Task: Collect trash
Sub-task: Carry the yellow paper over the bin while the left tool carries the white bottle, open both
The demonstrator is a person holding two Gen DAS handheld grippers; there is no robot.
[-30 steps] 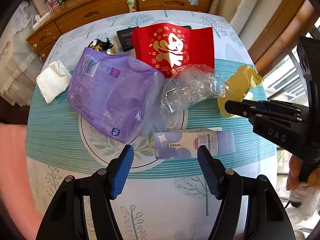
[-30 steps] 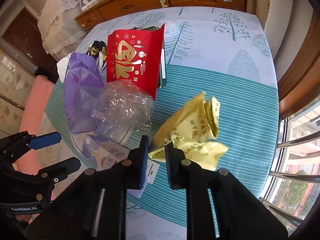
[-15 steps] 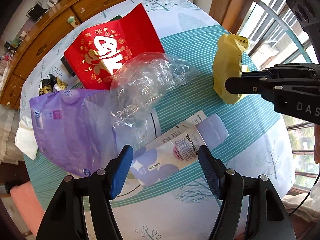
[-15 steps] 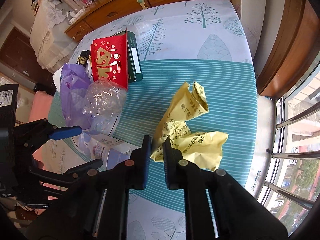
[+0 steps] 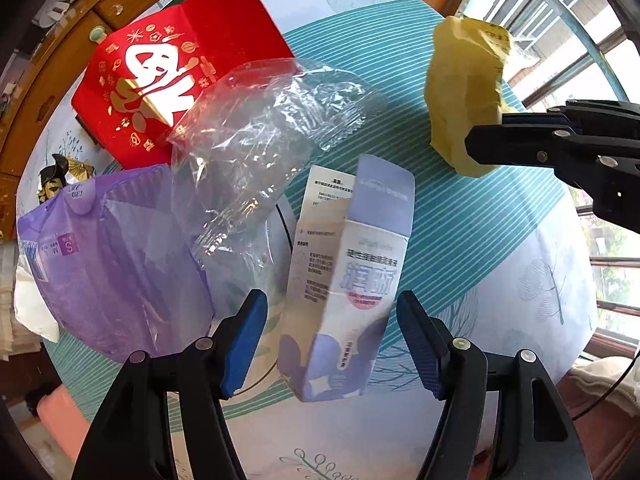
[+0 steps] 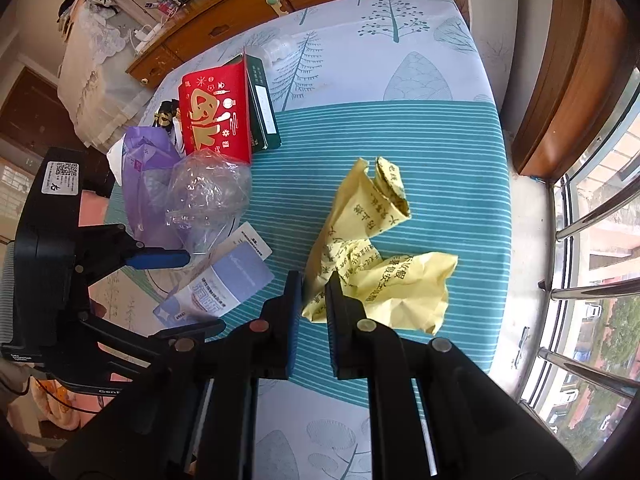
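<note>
Left wrist view: the left gripper [image 5: 332, 336] is pointing down over the table [image 5: 500, 240], its jaws standing wide with the blue pads on either side of a flattened lilac-and-white carton [image 5: 348, 280] and clear of it. The carton is lying flat on the teal-striped cloth. Crumpled clear plastic [image 5: 264, 136] is lying just above it, overlapping a purple plastic pack [image 5: 116, 264] at the left. A red box with gold lettering [image 5: 168, 76] is standing behind the plastic. At the right, the right gripper [image 5: 476, 144] is reaching in from the edge, pinching a crumpled yellow paper bag [image 5: 464, 88].

Right wrist view: the right gripper [image 6: 314, 292] is showing narrow jaws, closed on a fold of the yellow paper bag [image 6: 384, 264], which is spreading over the striped cloth to the right of the fingers. The left gripper [image 6: 192, 292] is appearing at the left, its fingers straddling the carton [image 6: 224, 284]. The clear plastic [image 6: 208, 196], purple pack [image 6: 148, 184] and red box [image 6: 216, 116] are sitting farther back, with a dark green box [image 6: 262, 104] touching the red one.
</note>
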